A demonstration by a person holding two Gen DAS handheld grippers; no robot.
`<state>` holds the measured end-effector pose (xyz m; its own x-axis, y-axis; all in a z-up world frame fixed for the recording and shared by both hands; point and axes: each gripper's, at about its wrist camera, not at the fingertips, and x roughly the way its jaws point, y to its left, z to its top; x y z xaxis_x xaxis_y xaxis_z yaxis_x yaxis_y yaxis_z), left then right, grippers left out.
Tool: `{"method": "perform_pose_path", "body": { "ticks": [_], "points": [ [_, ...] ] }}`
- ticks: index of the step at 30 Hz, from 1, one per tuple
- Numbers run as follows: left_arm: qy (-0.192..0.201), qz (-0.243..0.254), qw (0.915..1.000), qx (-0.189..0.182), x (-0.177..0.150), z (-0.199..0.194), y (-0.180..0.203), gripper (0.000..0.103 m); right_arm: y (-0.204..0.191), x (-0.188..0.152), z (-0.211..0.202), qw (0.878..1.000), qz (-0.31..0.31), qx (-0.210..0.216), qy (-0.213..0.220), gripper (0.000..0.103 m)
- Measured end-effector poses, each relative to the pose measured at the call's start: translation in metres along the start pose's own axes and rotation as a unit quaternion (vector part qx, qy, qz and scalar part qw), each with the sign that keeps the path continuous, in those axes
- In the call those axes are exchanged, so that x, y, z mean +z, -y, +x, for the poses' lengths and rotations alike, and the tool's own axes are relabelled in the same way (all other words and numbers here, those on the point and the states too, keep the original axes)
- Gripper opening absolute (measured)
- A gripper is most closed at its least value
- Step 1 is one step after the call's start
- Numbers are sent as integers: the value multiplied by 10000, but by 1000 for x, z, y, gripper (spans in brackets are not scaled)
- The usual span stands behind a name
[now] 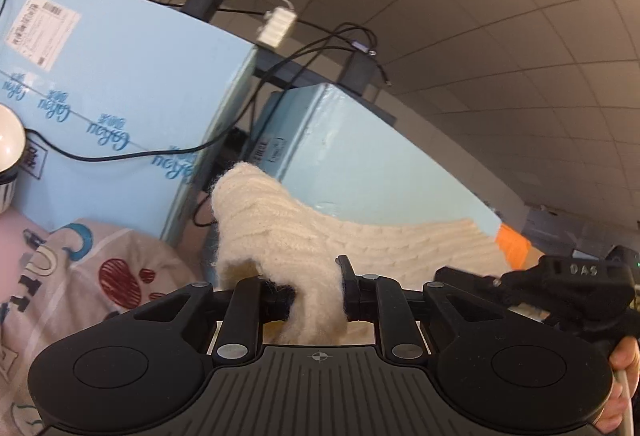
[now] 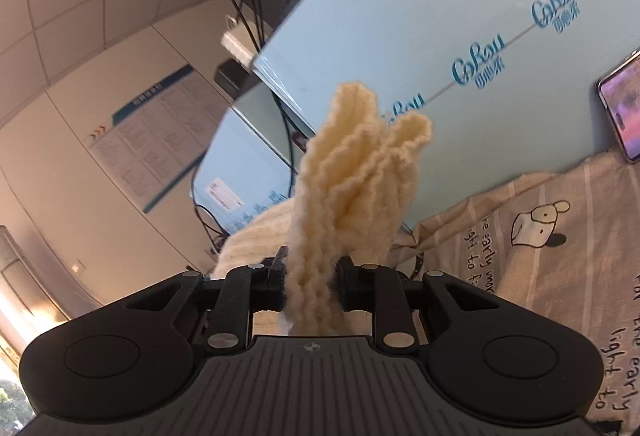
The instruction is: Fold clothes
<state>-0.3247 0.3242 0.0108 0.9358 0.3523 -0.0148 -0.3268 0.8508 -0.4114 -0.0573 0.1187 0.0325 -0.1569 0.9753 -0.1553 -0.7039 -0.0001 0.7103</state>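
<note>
A cream ribbed knit garment point(image 1: 280, 228) is held up off the bed between both grippers. In the left wrist view my left gripper point(image 1: 318, 294) is shut on a bunched fold of it, and the knit stretches away to the right toward the other black gripper point(image 1: 560, 276), held by a hand point(image 1: 624, 360). In the right wrist view my right gripper point(image 2: 312, 286) is shut on a thick wad of the same cream knit garment point(image 2: 356, 172), which sticks up in ruffled layers past the fingers. More of the knit hangs to the left behind it.
A printed bedsheet point(image 1: 100, 268) point(image 2: 560, 236) lies below. Light blue foam boards point(image 1: 120, 84) point(image 2: 440, 16) stand behind, with black cables point(image 1: 280, 68) and power adapters between them. A phone point(image 2: 622, 108) leans on the board at right. A white round lamp point(image 1: 8, 144) is at the left edge.
</note>
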Motion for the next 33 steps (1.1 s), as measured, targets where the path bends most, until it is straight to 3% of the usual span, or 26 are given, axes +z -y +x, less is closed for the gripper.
{"method": "perform_pose_path", "body": {
  "ticks": [3, 8, 16, 20, 25, 28, 30, 31, 32, 33],
  "points": [
    [-145, 201, 9994, -250, -8, 6, 29, 14, 4, 6, -42, 9999, 3, -14, 126, 20],
    [-427, 895, 9928, -665, -22, 25, 115, 14, 28, 19, -119, 9984, -17, -372, 421, 20],
    [-801, 1069, 9774, -1641, -46, 86, 221, 14, 69, 41, -244, 9822, -1, -1294, 1364, 20],
    [-1309, 1085, 9642, -2035, -72, 129, 253, 15, 94, 45, -291, 9708, 5, -1721, 1674, 20],
    [-2319, 1473, 9399, -2029, -117, 167, 271, 19, 135, 37, -323, 9461, 23, -2842, 1556, 24],
    [-2605, 1665, 9323, -1876, -134, 165, 273, 21, 156, 26, -328, 9396, 200, -3116, 1401, 27],
    [-2712, 1555, 9323, -1818, -133, 164, 270, 28, 167, 20, -330, 9390, 371, -3146, 1336, 34],
    [-2742, 1508, 9328, -1788, -132, 162, 268, 41, 169, 20, -330, 9381, 422, -3183, 1300, 38],
    [-2752, 1493, 9333, -1757, -131, 158, 266, 64, 171, 20, -330, 9367, 430, -3225, 1291, 46],
    [-2762, 1497, 9335, -1729, -131, 151, 264, 75, 171, 19, -331, 9350, 421, -3271, 1305, 52]
  ]
}}
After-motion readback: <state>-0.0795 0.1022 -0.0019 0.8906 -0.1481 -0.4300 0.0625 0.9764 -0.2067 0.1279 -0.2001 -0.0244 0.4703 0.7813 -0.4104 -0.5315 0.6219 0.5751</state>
